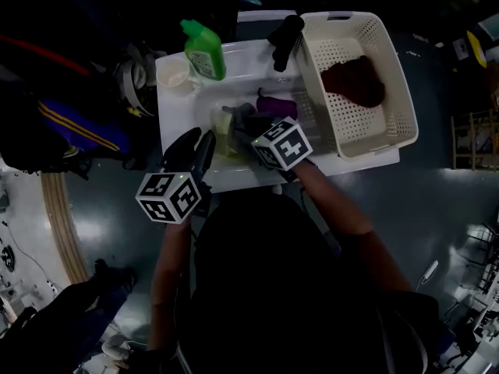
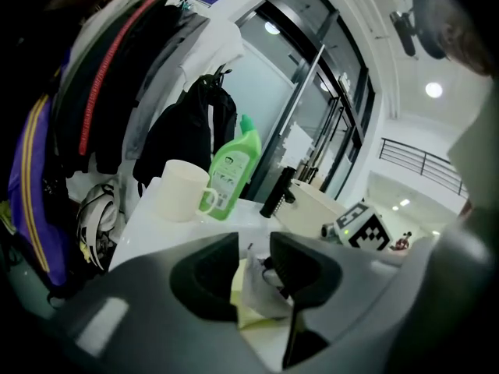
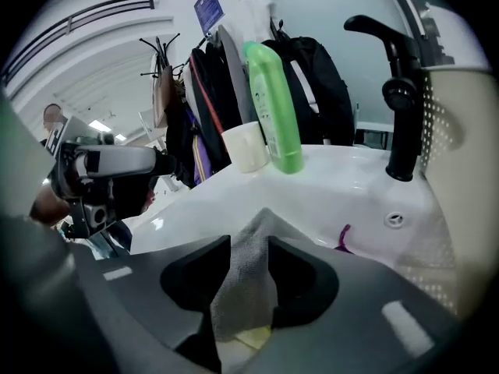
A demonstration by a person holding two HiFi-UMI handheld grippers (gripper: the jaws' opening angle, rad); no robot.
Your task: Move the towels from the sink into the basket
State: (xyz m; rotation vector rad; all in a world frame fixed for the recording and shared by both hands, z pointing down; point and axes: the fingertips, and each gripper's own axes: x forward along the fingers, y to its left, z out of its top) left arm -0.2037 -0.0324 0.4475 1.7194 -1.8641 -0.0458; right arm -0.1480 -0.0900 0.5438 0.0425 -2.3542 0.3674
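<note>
A white sink (image 1: 181, 135) holds a yellow towel (image 1: 224, 131), a grey towel (image 1: 240, 114) and a purple one (image 1: 277, 105). A dark red towel (image 1: 355, 80) lies in the white basket (image 1: 405, 107) to the right. My right gripper (image 1: 253, 131) reaches into the sink. In the right gripper view it (image 3: 249, 248) stands open, with the grey towel (image 3: 245, 279) rising in a peak between its jaws. My left gripper (image 1: 201, 136) hovers at the sink's front left, open. Through its gap (image 2: 253, 244) pale grey and yellow cloth (image 2: 251, 306) show.
A green bottle (image 1: 204, 49) and a white cup (image 1: 173, 72) stand at the sink's back left corner. The black faucet (image 1: 284, 41) rises between sink and basket. Bags and coats hang at the left (image 2: 117, 115).
</note>
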